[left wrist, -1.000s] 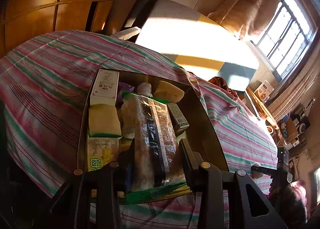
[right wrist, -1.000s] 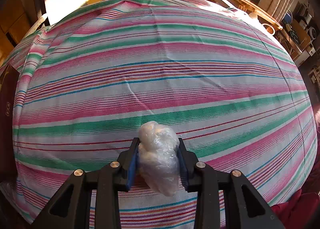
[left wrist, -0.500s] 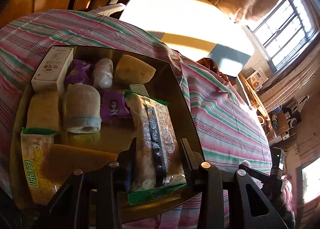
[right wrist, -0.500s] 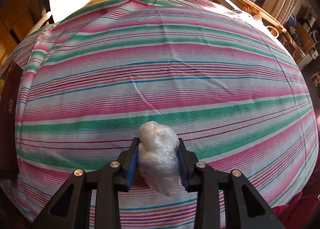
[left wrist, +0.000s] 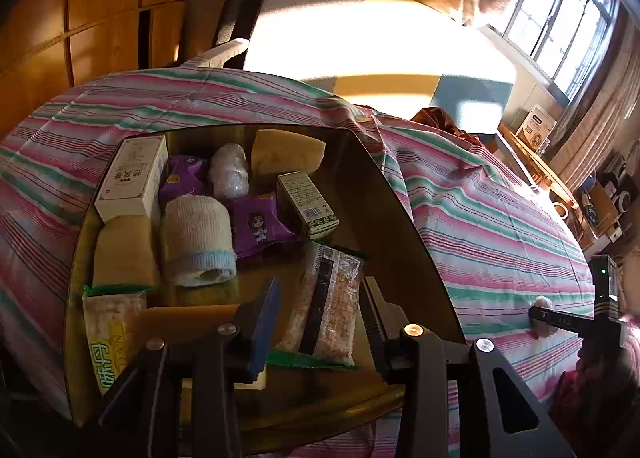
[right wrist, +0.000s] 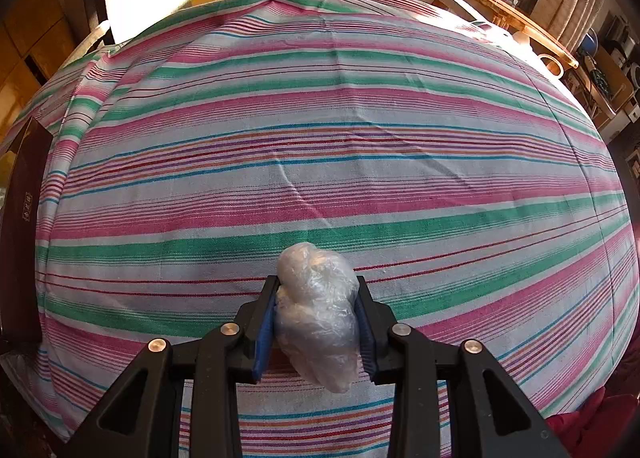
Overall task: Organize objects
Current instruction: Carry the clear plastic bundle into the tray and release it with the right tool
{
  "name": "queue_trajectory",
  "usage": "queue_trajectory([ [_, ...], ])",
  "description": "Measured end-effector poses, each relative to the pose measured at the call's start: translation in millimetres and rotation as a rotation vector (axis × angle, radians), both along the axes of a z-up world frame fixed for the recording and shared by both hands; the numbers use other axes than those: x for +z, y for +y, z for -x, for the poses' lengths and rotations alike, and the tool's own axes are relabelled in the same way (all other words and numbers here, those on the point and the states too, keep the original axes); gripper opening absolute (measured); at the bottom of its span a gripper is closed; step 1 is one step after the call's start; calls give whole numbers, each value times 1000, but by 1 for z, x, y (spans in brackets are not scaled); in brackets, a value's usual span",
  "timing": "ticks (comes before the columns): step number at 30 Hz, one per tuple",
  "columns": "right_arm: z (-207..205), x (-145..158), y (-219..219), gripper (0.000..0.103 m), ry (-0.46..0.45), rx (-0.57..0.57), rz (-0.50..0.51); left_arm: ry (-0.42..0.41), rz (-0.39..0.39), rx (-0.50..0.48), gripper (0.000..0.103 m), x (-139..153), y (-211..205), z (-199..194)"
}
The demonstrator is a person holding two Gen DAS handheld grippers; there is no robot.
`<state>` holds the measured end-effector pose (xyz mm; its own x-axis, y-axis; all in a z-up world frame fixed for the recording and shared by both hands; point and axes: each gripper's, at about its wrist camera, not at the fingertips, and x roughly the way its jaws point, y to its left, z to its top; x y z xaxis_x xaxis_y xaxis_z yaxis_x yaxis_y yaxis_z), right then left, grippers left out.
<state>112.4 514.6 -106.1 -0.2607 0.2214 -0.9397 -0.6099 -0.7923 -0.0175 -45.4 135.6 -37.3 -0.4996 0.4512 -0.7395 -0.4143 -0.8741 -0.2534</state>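
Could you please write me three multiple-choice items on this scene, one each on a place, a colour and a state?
1. Where does the rice cracker packet lie?
A. In the box
B. On the striped cloth
C. On a chair

2. What colour are the two snack pouches?
A. Red
B. Purple
C. Blue

3. How are the left tongs?
A. Shut on the packet
B. Open, astride the packet
C. Out of view

A: it lies inside, among the other goods. B: both wrappers are purple. B: gaps show on both sides.

A striped sheet (right wrist: pixel 340 161) covers the bed, bearing a dark box (left wrist: pixel 400 217).
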Motion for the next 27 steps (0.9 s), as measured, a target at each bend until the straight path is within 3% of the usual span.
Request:
queue_trajectory([
  [11, 18, 4, -47, 35, 14, 209, 12, 120, 63, 21, 50, 21, -25, -21],
  [17, 30, 38, -95, 34, 163, 289, 54, 122, 69, 34, 51, 21, -33, -26],
  [22, 54, 80, -164, 35, 302, 444, 48, 129, 72, 50, 58, 22, -40, -30],
  [27, 82, 95, -224, 35, 345, 603, 24, 120, 66, 84, 65, 21, -53, -27],
])
